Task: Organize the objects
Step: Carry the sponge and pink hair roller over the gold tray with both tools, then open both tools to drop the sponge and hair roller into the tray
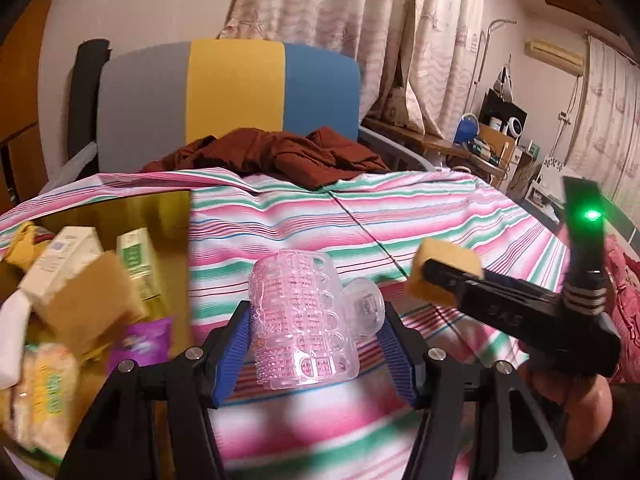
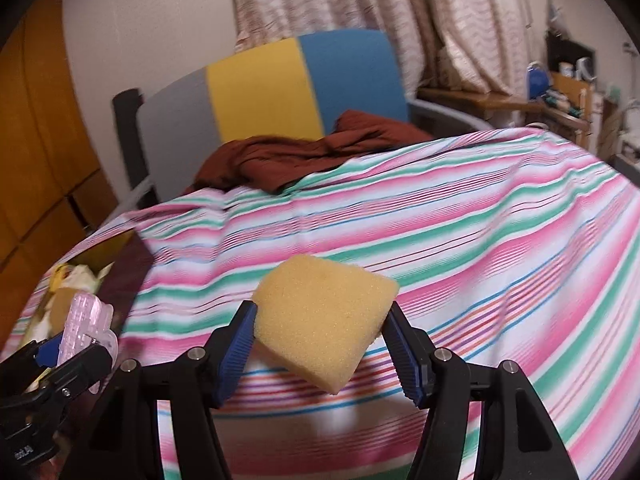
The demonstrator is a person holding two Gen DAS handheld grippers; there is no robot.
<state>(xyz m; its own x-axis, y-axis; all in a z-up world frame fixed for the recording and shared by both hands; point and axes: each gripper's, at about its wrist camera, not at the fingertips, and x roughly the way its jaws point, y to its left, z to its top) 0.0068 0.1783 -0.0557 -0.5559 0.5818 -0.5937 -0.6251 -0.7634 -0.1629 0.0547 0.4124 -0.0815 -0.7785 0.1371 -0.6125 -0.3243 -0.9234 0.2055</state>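
Note:
My left gripper [image 1: 316, 316] is shut on a clear pink plastic holder [image 1: 304, 320] with a suction cup on its right side, held above the striped bedsheet. In the right wrist view the same pink holder [image 2: 86, 320] shows at the lower left in the left gripper. My right gripper [image 2: 320, 320] is shut on a yellow sponge [image 2: 324, 320], tilted with one corner down. The left wrist view shows that sponge [image 1: 444, 272] at the right, in the right gripper's black fingers. A gold-lined box [image 1: 120, 216] with cartons, packets and another sponge [image 1: 92, 304] lies at the left.
A dark red garment [image 1: 272, 156] lies crumpled at the head of the bed, before a grey, yellow and blue headboard [image 1: 236, 92]. The striped sheet [image 2: 480, 220] spreads to the right. A cluttered wooden desk [image 1: 480, 140] stands beyond the bed's right edge, under curtains.

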